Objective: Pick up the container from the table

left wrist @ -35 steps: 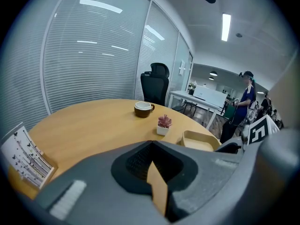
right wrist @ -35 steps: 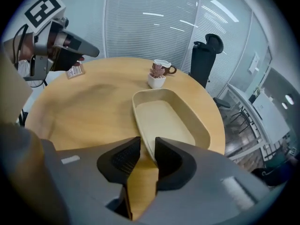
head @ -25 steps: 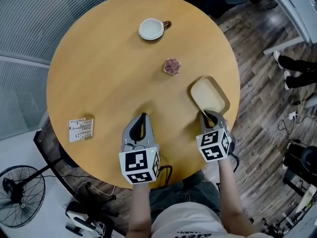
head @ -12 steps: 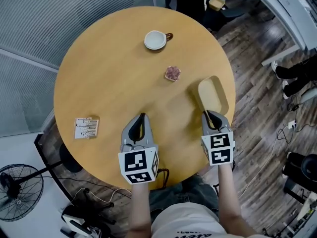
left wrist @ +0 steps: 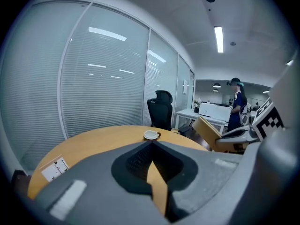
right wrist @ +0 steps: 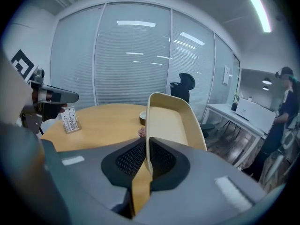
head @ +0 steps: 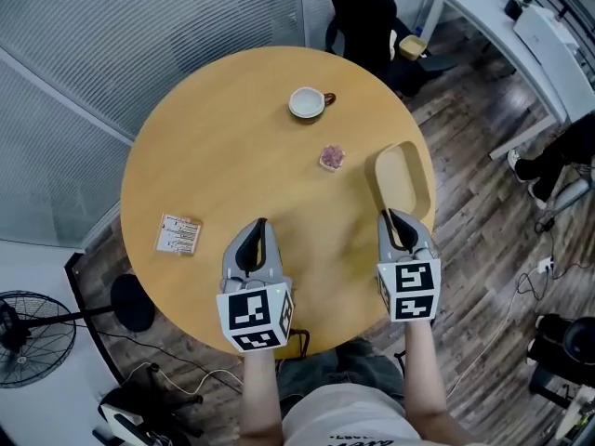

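1. At the right-hand edge of the head view, the container is held by its near rim in the right gripper. That gripper's fingers are clamped on the thin beige wall. It looks lifted and tilted, and it reaches past the edge of the worktop.
2. Lower centre of that view, the left gripper hovers with its fingers pressed together on nothing.
3. My worry is the narrow bite on one rim. Most of the tray's weight sits beyond the grip, so a quick move could swing it or let it slip out.
4. The right gripper view alone shows the rim between the fingers. The head view alone gives the layout: cup, small pink thing and card on the worktop, none touching the container.
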A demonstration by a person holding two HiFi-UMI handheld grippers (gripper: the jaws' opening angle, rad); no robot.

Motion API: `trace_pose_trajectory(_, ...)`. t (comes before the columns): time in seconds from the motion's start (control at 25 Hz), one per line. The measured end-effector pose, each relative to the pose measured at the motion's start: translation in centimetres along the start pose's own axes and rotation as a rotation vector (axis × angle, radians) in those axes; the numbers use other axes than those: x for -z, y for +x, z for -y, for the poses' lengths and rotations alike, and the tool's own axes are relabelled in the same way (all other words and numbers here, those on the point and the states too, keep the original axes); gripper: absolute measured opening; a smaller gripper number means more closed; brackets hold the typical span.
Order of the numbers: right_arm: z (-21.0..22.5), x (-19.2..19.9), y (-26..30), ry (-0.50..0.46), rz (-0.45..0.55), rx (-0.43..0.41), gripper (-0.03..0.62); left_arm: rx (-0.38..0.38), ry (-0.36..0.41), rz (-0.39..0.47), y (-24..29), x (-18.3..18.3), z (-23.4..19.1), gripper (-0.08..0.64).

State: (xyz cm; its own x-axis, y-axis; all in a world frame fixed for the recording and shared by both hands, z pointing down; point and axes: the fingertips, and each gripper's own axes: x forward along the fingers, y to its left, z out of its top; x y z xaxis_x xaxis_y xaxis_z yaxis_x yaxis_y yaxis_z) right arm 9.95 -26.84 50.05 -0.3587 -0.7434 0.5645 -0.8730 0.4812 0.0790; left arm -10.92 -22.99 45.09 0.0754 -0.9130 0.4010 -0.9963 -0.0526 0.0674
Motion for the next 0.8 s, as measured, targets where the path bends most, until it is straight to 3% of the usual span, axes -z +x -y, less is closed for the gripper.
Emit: trace_pose_trajectory(0.8,-0.3,-10.1,-9.1,-0.060,0.306,0.032,0.044,-0.100,0.053,0.253,-8.8,-8.5,-0.2,0.000)
